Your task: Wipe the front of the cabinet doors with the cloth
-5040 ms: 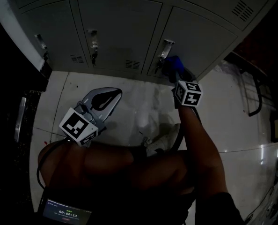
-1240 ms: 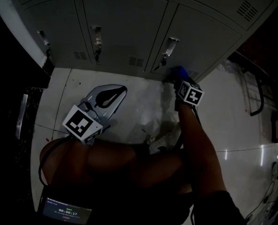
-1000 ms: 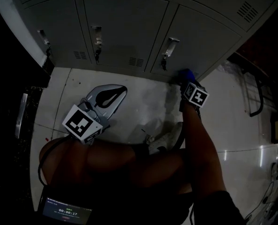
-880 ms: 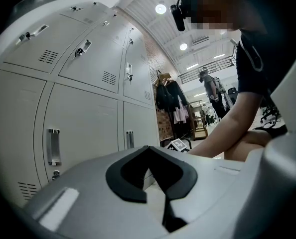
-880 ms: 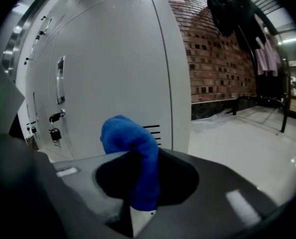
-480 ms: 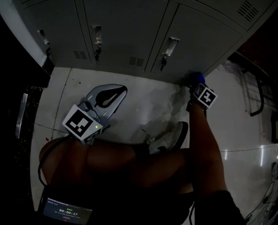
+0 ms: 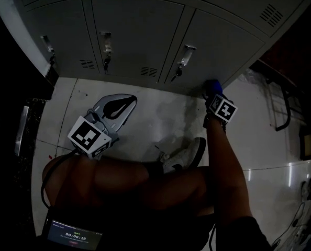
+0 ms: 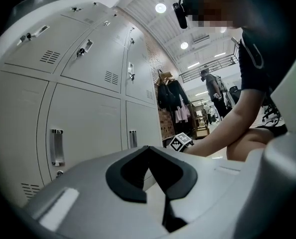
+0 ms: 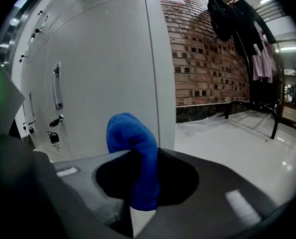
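Nearest the camera, the person crouches with bare knees over a pale tiled floor (image 7: 160, 116), a shoe (image 7: 186, 155) planted between the two arms. The left hand-held gripper (image 7: 127, 102) is held low above the floor, well short of the lockers. Its jaws are closed tip to tip with nothing between them, and it points up toward the doors.

Farther out, the right hand-held gripper (image 7: 213, 93) reaches to the foot of the cabinet. Its jaws are clamped on a blue cloth (image 7: 212, 84). In the right gripper view the cloth (image 9: 138, 168) is a folded roll whose long axis runs along the jaws. Its rounded end sticks out past the tips, toward the grey cabinet door (image 9: 108, 59). The cloth sits at the lower right corner of the rightmost lower cabinet door (image 7: 223, 41), just above the floor; whether it presses on the metal cannot be told.

To its left on that door is a vertical handle (image 9: 57, 86), with a small padlock (image 9: 54, 137) hanging below it.
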Demonstrator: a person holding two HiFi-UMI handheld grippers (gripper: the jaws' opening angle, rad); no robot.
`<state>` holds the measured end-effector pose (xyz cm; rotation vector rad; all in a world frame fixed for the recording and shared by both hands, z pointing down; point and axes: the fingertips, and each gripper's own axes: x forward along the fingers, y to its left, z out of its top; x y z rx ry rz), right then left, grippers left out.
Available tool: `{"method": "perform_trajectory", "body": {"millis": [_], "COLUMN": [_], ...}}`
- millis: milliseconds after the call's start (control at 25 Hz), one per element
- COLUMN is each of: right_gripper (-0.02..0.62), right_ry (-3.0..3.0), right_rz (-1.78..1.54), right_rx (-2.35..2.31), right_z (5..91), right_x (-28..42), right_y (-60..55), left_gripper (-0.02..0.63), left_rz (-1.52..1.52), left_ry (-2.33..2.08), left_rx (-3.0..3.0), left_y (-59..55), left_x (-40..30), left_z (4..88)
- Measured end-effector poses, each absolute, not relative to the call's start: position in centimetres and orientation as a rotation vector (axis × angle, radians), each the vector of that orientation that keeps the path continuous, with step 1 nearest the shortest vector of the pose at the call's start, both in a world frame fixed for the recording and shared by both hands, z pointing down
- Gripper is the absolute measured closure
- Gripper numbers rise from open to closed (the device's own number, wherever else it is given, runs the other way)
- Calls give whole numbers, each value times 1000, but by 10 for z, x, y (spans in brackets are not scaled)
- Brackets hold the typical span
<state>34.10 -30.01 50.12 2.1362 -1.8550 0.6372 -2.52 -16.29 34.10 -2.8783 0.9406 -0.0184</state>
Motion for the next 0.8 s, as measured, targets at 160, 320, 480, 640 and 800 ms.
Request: {"method": "perform_trajectory", "body": {"millis": [160,320,480,640,800], "right_gripper": [514,514,514,514,514], "right_ry": [-2037,-2193,-2358,-2545,-2690], "right_rz": [496,227,87,27,-68], "right_rx": [2099,2049,1994,1879,1691], "right_z": [450,391,349,322,306], "right_x": [296,261,225,182,133], "right_y": [-304,-302,-289,-269,-242], "left_gripper": [600,600,601,600,600], "left_rz": [-17,-12,-8,1,5], "left_ry": [954,960,965,969,965], "left_rx": [-2869,-2865,-2860,-2853,-2849], "left_y": [-166,-167,-168,-169,-168], "left_x": [-30,-32,-34,-35,-34], "left_z": [340,338,337,334,332]}}
